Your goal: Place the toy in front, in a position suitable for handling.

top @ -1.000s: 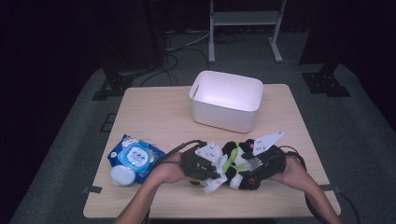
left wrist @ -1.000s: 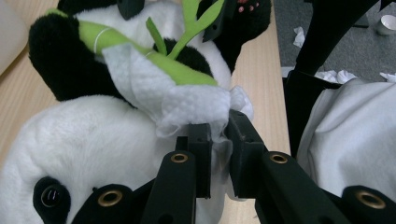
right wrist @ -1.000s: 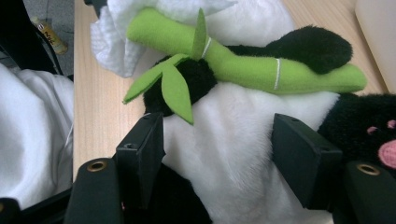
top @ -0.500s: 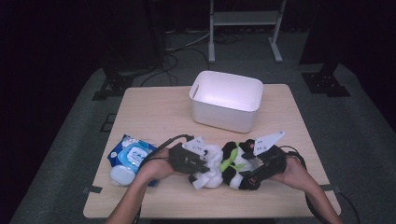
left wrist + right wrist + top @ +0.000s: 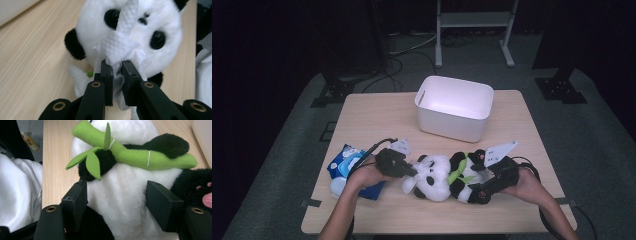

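Observation:
A black-and-white panda plush point(image 5: 439, 175) lies on its side near the table's front edge, a green felt bamboo stalk point(image 5: 135, 155) across its chest. My left gripper point(image 5: 408, 171) is at the panda's head end and is shut on a crumpled white wipe point(image 5: 117, 45). The wipe lies against the panda's face point(image 5: 160, 20), between its eyes. In the left gripper view the jaws point(image 5: 116, 63) pinch the wipe's bunched end. My right gripper point(image 5: 479, 182) comes in from the right. Its jaws point(image 5: 117, 195) clamp the panda's white belly point(image 5: 120, 202) from both sides.
A blue pack of wipes point(image 5: 347, 162) lies at the front left, beside the left hand. A white bin point(image 5: 454, 107) stands at the back middle of the wooden table point(image 5: 377, 120). A white sleeve point(image 5: 20, 190) shows left of the right gripper's jaws.
My left gripper has moved left with the wipe, from the panda's middle to its head end. The right gripper and the panda's body have stayed put.

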Tool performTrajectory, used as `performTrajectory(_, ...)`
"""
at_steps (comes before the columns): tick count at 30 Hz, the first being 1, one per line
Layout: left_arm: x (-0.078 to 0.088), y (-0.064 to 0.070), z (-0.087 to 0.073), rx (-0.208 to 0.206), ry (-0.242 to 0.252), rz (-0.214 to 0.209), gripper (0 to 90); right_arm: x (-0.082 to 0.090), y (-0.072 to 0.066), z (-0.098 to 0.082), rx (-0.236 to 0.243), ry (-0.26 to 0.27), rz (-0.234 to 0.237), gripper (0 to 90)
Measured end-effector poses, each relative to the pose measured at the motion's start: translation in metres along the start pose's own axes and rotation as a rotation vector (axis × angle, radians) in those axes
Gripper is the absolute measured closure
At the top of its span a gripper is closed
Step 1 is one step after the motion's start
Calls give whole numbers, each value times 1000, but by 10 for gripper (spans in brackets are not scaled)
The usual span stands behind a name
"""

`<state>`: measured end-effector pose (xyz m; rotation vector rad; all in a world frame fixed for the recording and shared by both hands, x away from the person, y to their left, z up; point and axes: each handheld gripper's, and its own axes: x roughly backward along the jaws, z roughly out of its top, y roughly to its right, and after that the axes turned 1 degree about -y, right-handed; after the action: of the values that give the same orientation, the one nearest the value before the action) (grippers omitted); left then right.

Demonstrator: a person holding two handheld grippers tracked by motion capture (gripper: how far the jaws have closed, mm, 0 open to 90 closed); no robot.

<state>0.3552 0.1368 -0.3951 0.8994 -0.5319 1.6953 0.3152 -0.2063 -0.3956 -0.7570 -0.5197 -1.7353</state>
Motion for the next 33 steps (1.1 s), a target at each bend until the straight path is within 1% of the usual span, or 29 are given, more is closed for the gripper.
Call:
performTrajectory(1,-1,-2,-1,7,3,-2,803,0,0,0,0,2,1,333)
performTrajectory(4,-3,-7,-2,16,-7,2,804,0,-1,-1,-3,5,1,333)
performTrajectory(7,-2,-11,0,28,4,-6,804,0,-1,-1,-1,4,1,333)
performTrajectory(9,0,-13,4,30,19,-17,804,0,-1,-1,-1,4,1,332)
performTrajectory(11,2,-11,11,21,30,-18,804,0,-1,0,3,1,2,330)
performTrajectory(13,4,-8,20,4,42,-25,804,0,0,0,3,2,3,328)
performTrajectory(15,5,-4,30,-25,40,-34,804,3,-1,1,1,2,8,327)
performTrajectory(18,4,4,47,-70,44,-46,804,10,0,0,4,5,8,325)
performTrajectory(20,2,9,55,-97,41,-58,804,16,1,-2,-6,14,0,321)
performTrajectory(23,-4,19,69,-135,27,-77,803,22,3,-4,-8,14,-13,320)
performTrajectory(24,-6,22,73,-145,23,-83,804,23,3,-5,-18,13,-13,320)
performTrajectory(26,-10,28,81,-169,18,-98,804,26,4,-6,-21,7,-16,319)
performTrajectory(28,-13,33,87,-180,18,-109,804,28,5,-9,-15,5,-19,316)
performTrajectory(29,-14,35,90,-192,15,-111,804,28,5,-9,-24,1,-17,315)
performTrajectory(30,-15,38,94,-205,12,-114,804,28,5,-10,-18,0,-15,316)
performTrajectory(33,-17,44,102,-221,14,-123,804,29,6,-12,-14,-15,-9,315)
